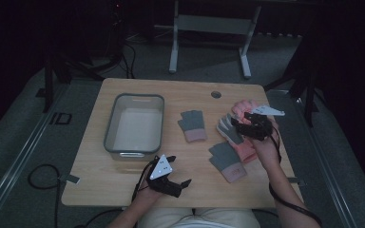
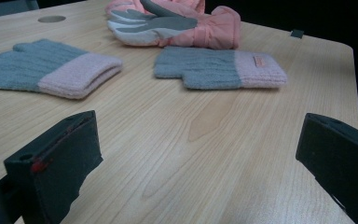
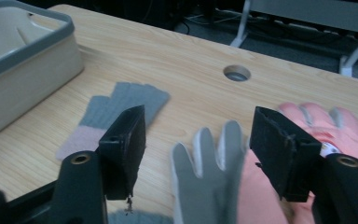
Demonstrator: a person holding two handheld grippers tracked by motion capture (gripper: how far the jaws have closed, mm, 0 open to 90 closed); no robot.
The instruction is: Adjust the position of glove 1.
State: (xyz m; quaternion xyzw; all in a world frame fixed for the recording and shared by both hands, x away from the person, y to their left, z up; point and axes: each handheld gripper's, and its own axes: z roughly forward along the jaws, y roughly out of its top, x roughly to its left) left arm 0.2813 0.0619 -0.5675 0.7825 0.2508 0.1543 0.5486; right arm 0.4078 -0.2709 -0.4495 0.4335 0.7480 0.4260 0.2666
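Observation:
Two grey knit gloves with pink cuffs lie on the wooden table: one (image 1: 193, 125) at the centre and one (image 1: 227, 161) nearer the front right. A pair of pink ski gloves (image 1: 233, 134) with grey palms lies between them at the right. My right gripper (image 1: 237, 124) hovers over the ski gloves with its jaws apart; in the right gripper view the grey glove fingers (image 3: 205, 168) lie blurred below the gap of the right gripper (image 3: 200, 123). My left gripper (image 1: 178, 170) rests open near the front edge, and between its jaws the left gripper (image 2: 198, 128) has bare wood.
A grey-rimmed plastic bin (image 1: 139, 96) stands at the table's left, its inside bare. A round cable hole (image 1: 216, 94) sits near the far edge. Beyond the table are a dark floor, cables and a metal frame (image 1: 209, 23).

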